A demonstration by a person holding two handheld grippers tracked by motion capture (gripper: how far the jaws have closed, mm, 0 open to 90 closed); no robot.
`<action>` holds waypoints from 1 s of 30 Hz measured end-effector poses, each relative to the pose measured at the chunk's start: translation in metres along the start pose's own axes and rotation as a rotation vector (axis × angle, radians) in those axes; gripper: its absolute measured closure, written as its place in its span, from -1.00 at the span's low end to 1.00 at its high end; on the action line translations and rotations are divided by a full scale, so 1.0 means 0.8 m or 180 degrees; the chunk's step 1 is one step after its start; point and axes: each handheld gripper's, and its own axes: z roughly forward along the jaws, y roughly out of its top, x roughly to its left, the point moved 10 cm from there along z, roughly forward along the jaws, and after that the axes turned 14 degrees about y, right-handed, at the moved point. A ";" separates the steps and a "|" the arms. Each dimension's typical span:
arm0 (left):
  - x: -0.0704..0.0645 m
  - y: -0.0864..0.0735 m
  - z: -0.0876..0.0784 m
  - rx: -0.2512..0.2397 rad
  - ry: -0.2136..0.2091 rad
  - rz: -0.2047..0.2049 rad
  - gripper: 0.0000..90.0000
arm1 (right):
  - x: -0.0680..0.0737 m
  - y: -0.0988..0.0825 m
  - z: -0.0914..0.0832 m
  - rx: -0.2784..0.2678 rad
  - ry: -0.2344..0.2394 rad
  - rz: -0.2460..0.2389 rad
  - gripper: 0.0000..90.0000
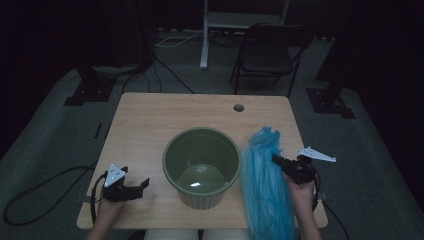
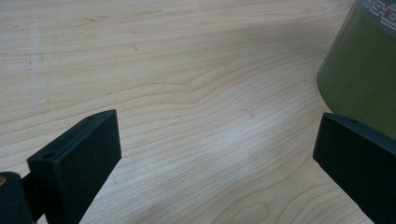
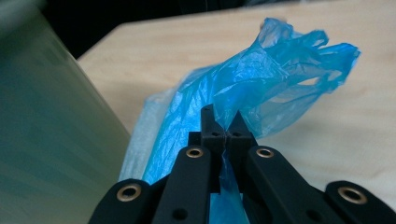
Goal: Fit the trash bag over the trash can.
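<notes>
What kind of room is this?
Probably a lab or recording room, not a home: a bare wooden table on grey carpet, cables across the floor, a folding chair, and dark stands around.

I see a dim room with a grey-green carpeted floor and darkness swallowing the far walls. The light wooden table sits at centre, a round cable hole near its far edge at one o'clock. Beyond it, also at one o'clock, stands a dark folding chair; at twelve o'clock, a white stand. Black cables trail across the floor at eleven o'clock, and black stand bases rest at ten and two o'clock.
</notes>
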 end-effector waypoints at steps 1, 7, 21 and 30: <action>0.001 0.000 0.000 -0.0003 0.0007 -0.0003 -0.97 | 0.003 0.006 -0.004 -0.0047 0.0021 -0.0012 1.00; 0.004 -0.001 0.000 0.0008 0.0021 -0.0034 -0.97 | 0.030 0.048 -0.031 -0.0331 0.0107 -0.0169 1.00; 0.003 -0.001 0.002 0.0012 0.0017 -0.0030 -0.97 | 0.119 0.187 -0.110 -0.1187 0.0393 -0.0727 1.00; 0.003 -0.001 0.002 0.0015 0.0012 -0.0032 -0.97 | 0.177 0.303 -0.133 -0.1618 0.0434 -0.1100 1.00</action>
